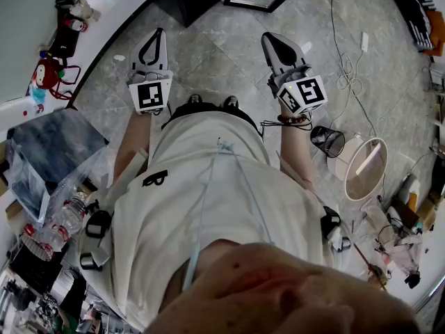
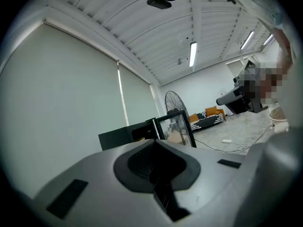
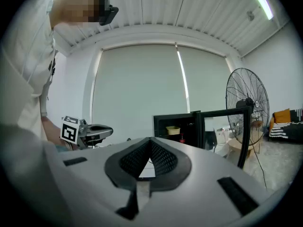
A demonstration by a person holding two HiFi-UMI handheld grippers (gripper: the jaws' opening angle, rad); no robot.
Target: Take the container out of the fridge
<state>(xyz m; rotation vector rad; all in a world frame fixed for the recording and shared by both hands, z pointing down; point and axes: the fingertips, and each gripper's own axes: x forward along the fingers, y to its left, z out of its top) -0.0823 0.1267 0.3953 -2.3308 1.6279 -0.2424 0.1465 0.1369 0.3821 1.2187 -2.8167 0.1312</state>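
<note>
Jaws, right gripper (image 3: 150, 141): closed, tips meeting, with nothing between them (only a small gap shows behind the tips).
Jaws, left gripper (image 2: 154, 143): closed along one seam, holding nothing and touching nothing.
Carriage: both grippers are held out level in front of the person, side by side and apart, over bare floor (image 1: 229, 61).
Fridge (image 3: 179, 129): a black cabinet standing on the floor ahead, well apart from both grippers. Its glass door (image 3: 222, 131) is already swung open to the right.
Container (image 3: 173, 129): a pale yellow tub on an upper shelf inside the fridge, toward the shelf's left half. It is untouched.
Neighbour: a small red item (image 3: 182, 138) sits just below and right of the container (too small to identify).
Step in hand: judged to be the approach. Nothing is grasped yet, and the opened door leaves the interior clear to reach.
Next move calls for: closing the distance to the fridge and opening one pair of jaws wide enough for the tub. The gripper then goes in level at shelf height, closes on the container's wall and draws it straight out past the front edge of the shelf.
Caution: the open door stands on the right side of the path, so the right gripper would need to stay clear of its edge.
</note>
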